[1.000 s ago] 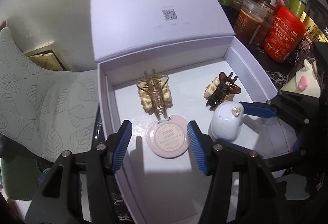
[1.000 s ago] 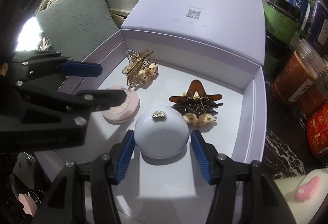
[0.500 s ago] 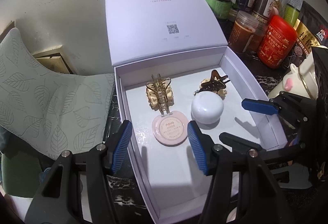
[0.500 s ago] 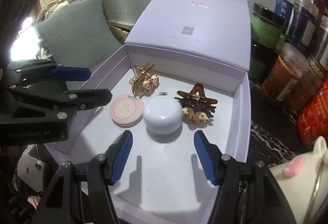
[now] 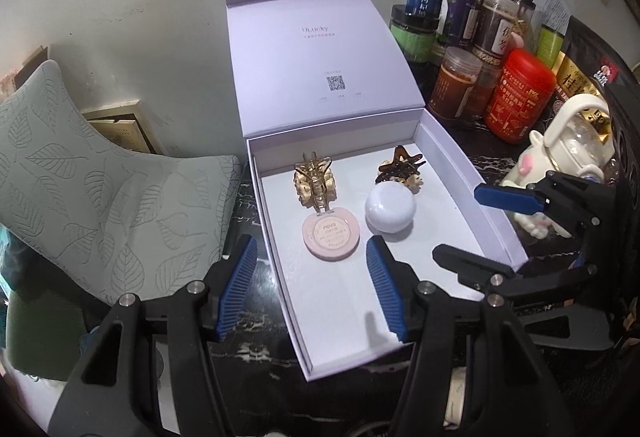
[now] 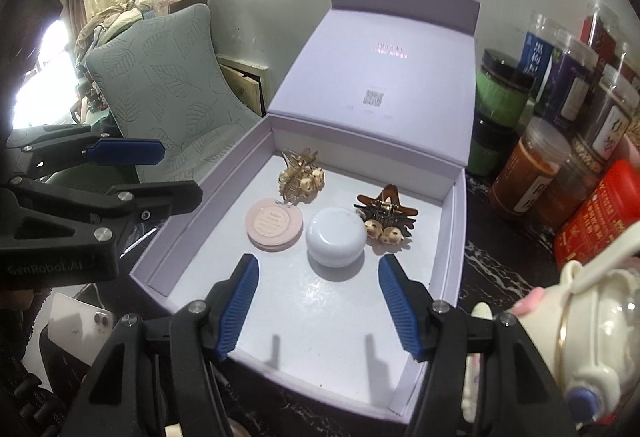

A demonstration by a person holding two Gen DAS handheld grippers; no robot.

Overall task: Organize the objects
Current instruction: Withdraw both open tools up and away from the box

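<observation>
**A:** Left wrist view first. What's in the lilac box [image 5: 460, 157]?

**B:** Four things on its floor: one gold hair claw [image 5: 314, 183] toward the back left corner, one brown hair claw [image 5: 400, 167] toward the back right corner, one pink round compact [image 5: 331, 235] touching the front of the gold claw, and one white domed case [image 5: 391, 208] just in front of the brown claw. The compact's label reads "nova". The raised lid [image 5: 316, 57] carries one QR code and faint print I cannot read.

**A:** The grippers?

**B:** The left gripper [image 5: 312, 289] has its jaws apart, nothing between the pads; it straddles the box's left wall near the front. Those jaws have just been opening a little. The right gripper [image 5: 476, 225] reaches in over the right wall.

**A:** Anything beside the box?

**B:** A cluster of jars [image 5: 456, 85] on the right, too overlapped to count, one red canister [image 5: 520, 97], one cream teapot-like piece [image 5: 568, 145]. One leaf-patterned cushion [image 5: 92, 197] on the left.

**A:** Now the right wrist view.

**B:** The same four items [image 6: 300, 175] [image 6: 386, 215] [image 6: 274, 224] [image 6: 336, 237]. The right gripper [image 6: 320, 305] has its jaws apart and empty, over the front of the box floor; they have just been opening. The left gripper [image 6: 160, 173] sits at the left wall [image 6: 224, 197], marked "GenRobot.AI". One white phone [image 6: 80, 329] lies lower left.
</observation>
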